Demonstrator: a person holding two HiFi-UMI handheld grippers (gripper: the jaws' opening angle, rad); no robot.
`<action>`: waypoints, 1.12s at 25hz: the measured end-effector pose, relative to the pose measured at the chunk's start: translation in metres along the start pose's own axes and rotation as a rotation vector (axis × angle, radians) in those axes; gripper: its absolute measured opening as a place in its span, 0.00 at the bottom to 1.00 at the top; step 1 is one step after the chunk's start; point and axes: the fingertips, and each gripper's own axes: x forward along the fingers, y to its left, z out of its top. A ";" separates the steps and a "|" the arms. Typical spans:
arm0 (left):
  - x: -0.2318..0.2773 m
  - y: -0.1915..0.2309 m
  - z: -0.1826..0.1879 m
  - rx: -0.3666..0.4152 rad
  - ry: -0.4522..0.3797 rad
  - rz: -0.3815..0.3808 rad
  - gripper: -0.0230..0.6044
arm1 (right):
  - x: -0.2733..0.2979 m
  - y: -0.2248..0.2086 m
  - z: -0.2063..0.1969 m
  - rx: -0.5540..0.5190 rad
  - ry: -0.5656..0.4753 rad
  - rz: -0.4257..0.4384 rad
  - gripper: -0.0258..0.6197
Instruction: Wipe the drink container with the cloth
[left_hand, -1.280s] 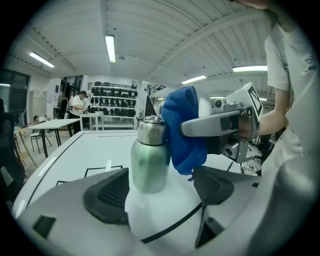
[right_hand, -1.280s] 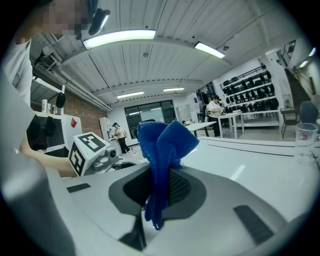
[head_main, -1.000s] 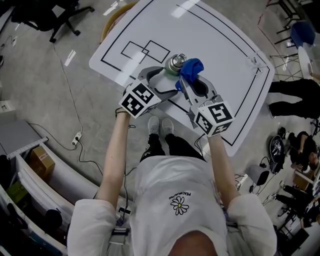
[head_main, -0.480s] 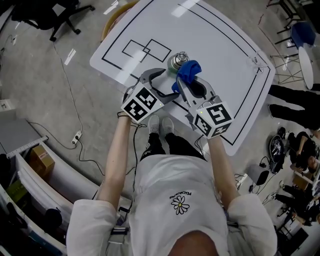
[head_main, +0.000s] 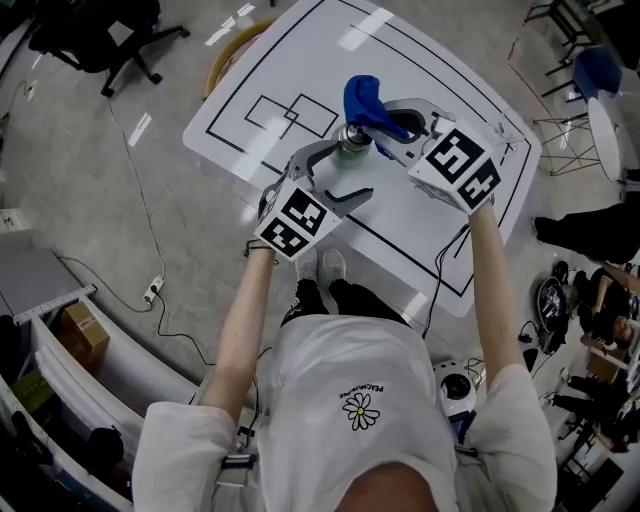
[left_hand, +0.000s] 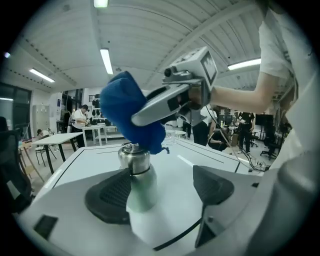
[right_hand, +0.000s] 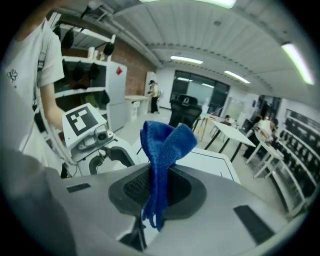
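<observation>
The steel drink bottle (head_main: 351, 138) is stood upright on the white table (head_main: 430, 225), near its middle, with its long axis vertical. It is bracketed by the left gripper (head_main: 338, 168), whose jaws are held apart. In the left gripper view the bottle body (left_hand: 138, 181) is seen against the pad on that view's left, or just beside it, while a clear gap is left to the other pad. The blue cloth (head_main: 366, 99) is pinched between the closed jaws of the right gripper (head_main: 397, 124) and is carried directly above the bottle's cap. Whether cloth and cap are touching cannot be settled. The coming wipe is judged to turn on this: the cloth lies over the top, so it must be brought down along the vertical side. The left gripper is the nearer to the body. Only the cap is given by the head view. In the right gripper view only the gripped cloth (right_hand: 162, 150) is shown, and the bottle is hidden.
</observation>
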 end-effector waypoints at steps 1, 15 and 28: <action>0.002 -0.001 -0.001 0.015 0.008 0.011 0.66 | 0.008 0.006 -0.002 -0.046 0.050 0.046 0.11; 0.000 0.028 -0.004 -0.015 0.054 0.202 0.25 | 0.019 0.051 -0.016 -0.150 0.171 0.085 0.11; -0.015 0.033 0.016 -0.100 -0.009 0.240 0.31 | -0.011 0.037 0.006 -0.055 -0.030 -0.020 0.11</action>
